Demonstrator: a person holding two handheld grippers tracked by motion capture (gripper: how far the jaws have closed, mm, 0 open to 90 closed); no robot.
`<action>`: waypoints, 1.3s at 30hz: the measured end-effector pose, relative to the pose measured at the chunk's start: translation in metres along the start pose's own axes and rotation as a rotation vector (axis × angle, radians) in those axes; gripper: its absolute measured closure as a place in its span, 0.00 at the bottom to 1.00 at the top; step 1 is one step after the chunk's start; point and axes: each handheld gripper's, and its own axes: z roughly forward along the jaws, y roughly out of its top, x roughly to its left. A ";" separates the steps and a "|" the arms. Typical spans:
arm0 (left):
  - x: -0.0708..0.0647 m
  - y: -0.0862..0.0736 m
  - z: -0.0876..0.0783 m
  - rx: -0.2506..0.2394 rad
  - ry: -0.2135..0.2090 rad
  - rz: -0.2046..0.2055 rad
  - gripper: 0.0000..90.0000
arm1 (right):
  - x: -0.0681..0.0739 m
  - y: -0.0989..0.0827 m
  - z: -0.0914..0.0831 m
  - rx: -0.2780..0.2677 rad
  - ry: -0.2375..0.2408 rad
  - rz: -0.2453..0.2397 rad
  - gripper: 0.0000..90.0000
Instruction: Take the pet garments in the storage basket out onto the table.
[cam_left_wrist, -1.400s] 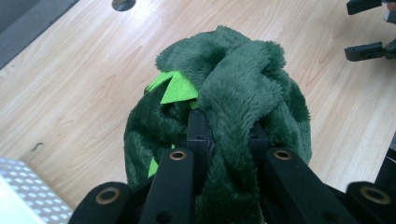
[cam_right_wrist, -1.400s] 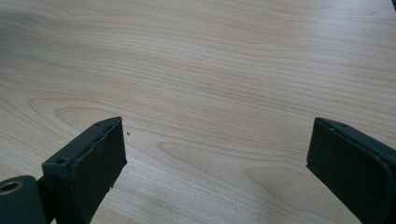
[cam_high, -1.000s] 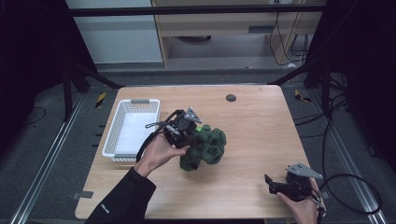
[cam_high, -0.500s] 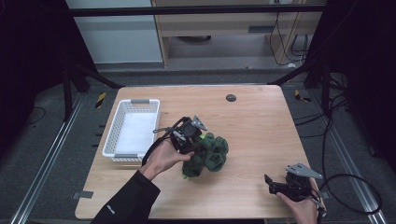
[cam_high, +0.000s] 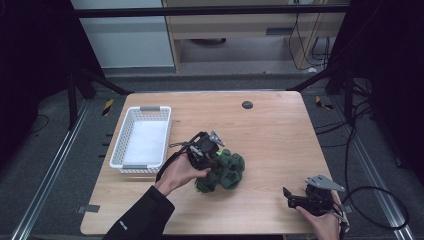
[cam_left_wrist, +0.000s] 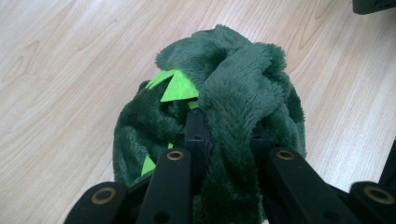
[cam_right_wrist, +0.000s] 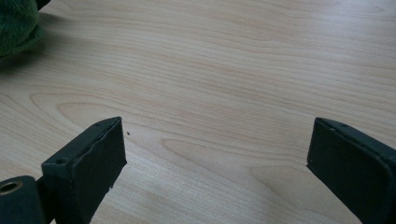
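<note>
Lower now, left hand-held gripper (cam_high: 216, 159) clamped on green plush (cam_high: 225, 170) mid-table (right one (cam_right_wrist: 217, 154) apart, near edge).

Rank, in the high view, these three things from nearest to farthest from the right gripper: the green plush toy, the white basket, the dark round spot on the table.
From the right gripper, at the table's near right corner:
1. Green plush toy, mid-table, to its left.
2. Dark round spot, near the far edge.
3. White basket, on the far left side.

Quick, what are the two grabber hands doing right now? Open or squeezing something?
Left gripper: shut on the green plush toy, pinching a fold of its fur.
Right gripper: open, holding nothing, over the bare table.
</note>
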 end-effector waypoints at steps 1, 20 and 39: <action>0.000 0.000 0.001 0.002 0.000 0.001 0.85 | 0.000 0.000 0.000 0.003 0.005 0.003 0.05; 0.001 -0.012 0.022 0.042 -0.022 -0.001 0.76 | 0.000 0.000 0.000 0.001 0.000 -0.005 0.05; 0.006 -0.029 0.037 0.063 -0.016 -0.009 0.59 | 0.000 0.000 0.000 0.007 0.006 0.002 0.05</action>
